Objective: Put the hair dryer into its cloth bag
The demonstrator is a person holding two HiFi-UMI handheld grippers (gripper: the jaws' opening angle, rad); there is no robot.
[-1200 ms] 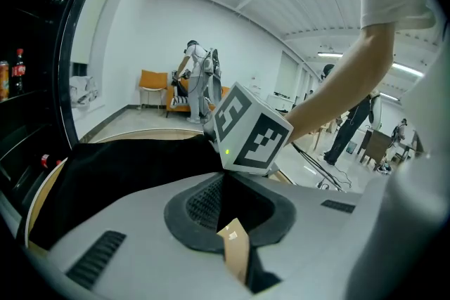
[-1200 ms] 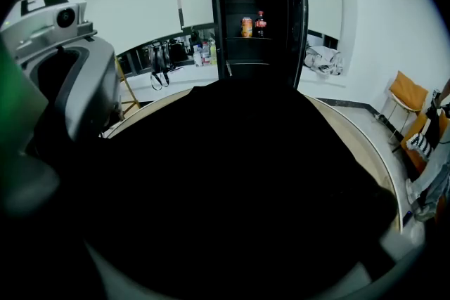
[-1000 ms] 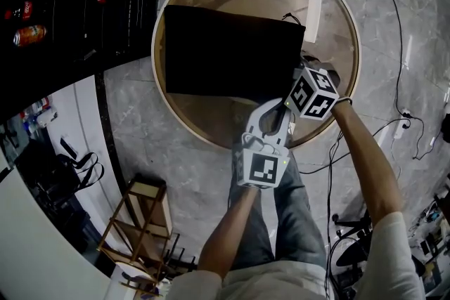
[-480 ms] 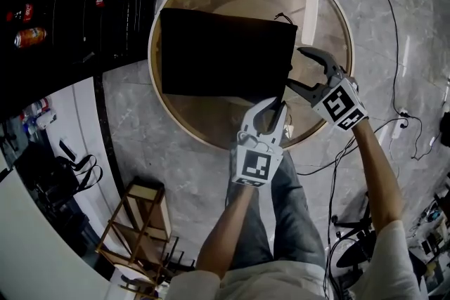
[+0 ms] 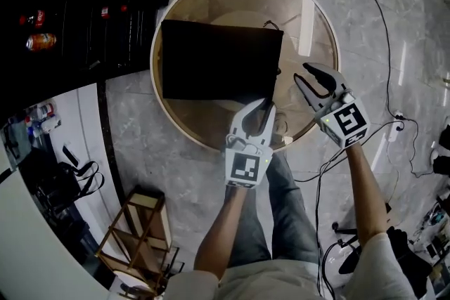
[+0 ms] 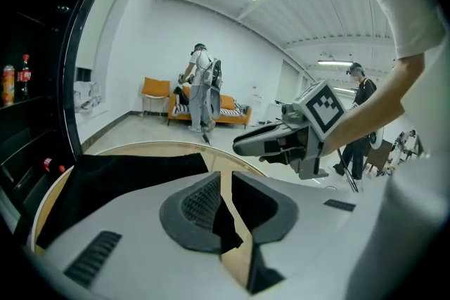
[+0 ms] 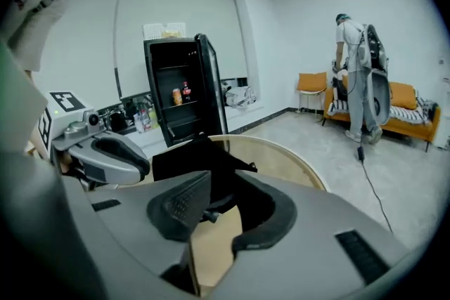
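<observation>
One black bag [image 5: 218, 60] lies flat on the round counter [image 5: 313, 24], its left edge near the rim and bare top open to its right. What's inside I can't see. The left gripper [image 5: 268, 103] has jaws just easing apart, barely parted, with the bag's near right corner between them. The right gripper [image 5: 301, 72] hangs clear beside it, its jaws spread after closing partway, with nothing between them.

Jaws of left gripper [image 5: 265, 105] just opening, cloth bag [image 5: 218, 60] seemingly between them; right gripper [image 5: 304, 74] just closing, empty.
</observation>
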